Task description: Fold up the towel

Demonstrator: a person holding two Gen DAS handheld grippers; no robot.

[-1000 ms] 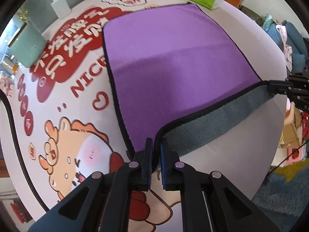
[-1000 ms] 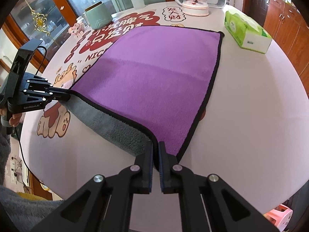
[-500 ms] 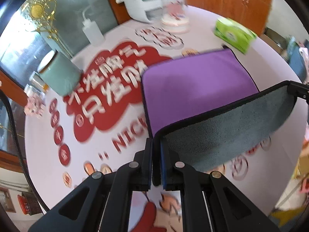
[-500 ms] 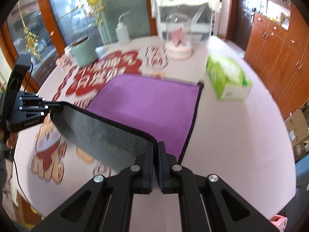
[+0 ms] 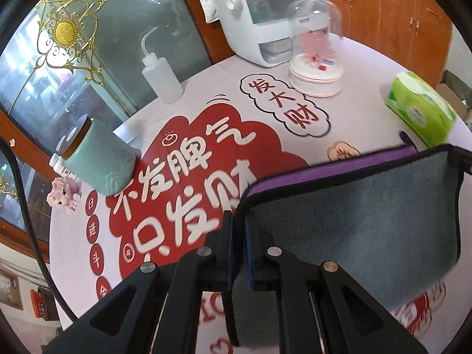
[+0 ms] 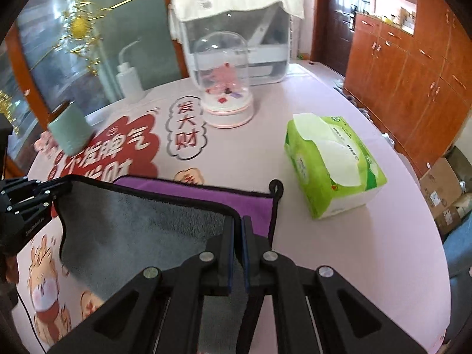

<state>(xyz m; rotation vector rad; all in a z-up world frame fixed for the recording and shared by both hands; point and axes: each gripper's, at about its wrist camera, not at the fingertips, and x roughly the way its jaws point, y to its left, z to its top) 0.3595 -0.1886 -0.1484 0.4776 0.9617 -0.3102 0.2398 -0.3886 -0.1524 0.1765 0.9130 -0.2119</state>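
The towel (image 5: 354,212) is purple on one face and grey on the other, with black trim. My left gripper (image 5: 238,221) is shut on its near left corner. My right gripper (image 6: 238,224) is shut on its near right corner. The held edge is lifted and carried over the far half, grey side toward me (image 6: 141,230). Only a strip of purple (image 6: 206,196) shows near the far edge, which lies on the table. The left gripper also shows at the left of the right wrist view (image 6: 26,203). The right gripper's tip shows at the right edge of the left wrist view (image 5: 463,162).
A green tissue box (image 6: 333,165) lies just right of the towel's far corner. A glass dome ornament (image 6: 225,88), a white appliance (image 6: 236,29), a squeeze bottle (image 5: 159,79) and a pale green jar (image 5: 97,159) stand on the printed tablecloth (image 5: 191,159).
Both grippers have lifted the near edge and carried it forward over the towel. The grey underside now covers most of the purple face.
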